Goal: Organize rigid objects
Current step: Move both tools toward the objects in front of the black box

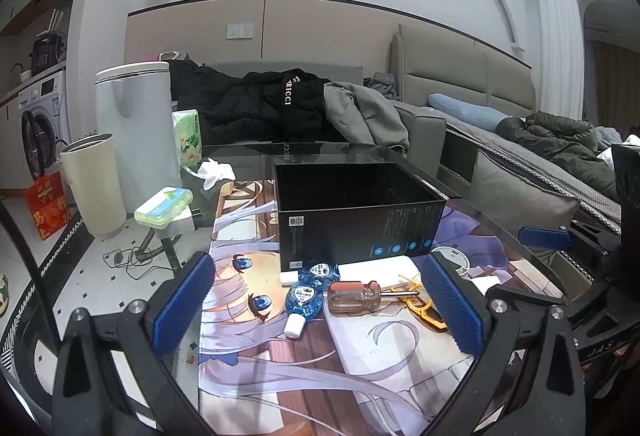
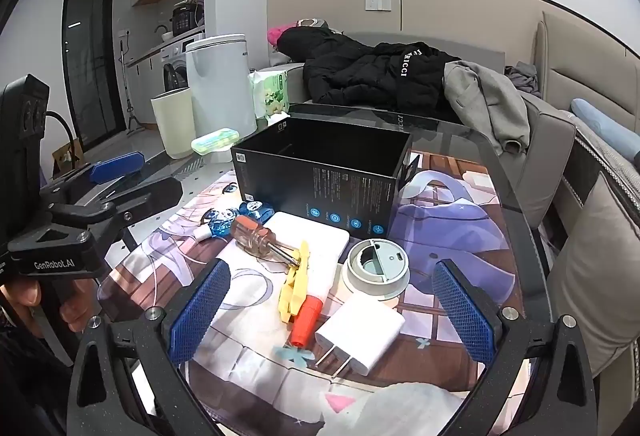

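Left gripper (image 1: 320, 312): wide apart, nothing held, low in the frame of the left wrist view.
Right gripper (image 2: 332, 312): also wide apart, nothing held, low in the frame of the right wrist view.
Screwdriver (image 1: 354, 296): lying flat on the worktop (image 1: 120, 276), dead centre between the left fingers and just beyond them.
Screwdriver long axis: running left to right across the left wrist view, clear handle to the left, metal shaft to the right; crosswise to the approach, so probably needs a wrist turn before closing on the handle.
Blue bottles (image 1: 304, 300): touching or just beside the handle end, at centre of frame; likely to be nudged in a careless grab.
Charger (image 2: 360, 332): white, prongs toward the lower left, lying between the right fingers at lower centre.
Red piece (image 2: 306, 320): just beside the charger, to its left.
Round white puck (image 2: 376, 268): past the charger, centre of frame.
Box (image 1: 356, 207): black, open-topped, beyond all the small items at mid-frame; judged the target container.
Nearer gripper: left for the screwdriver, right for the charger.
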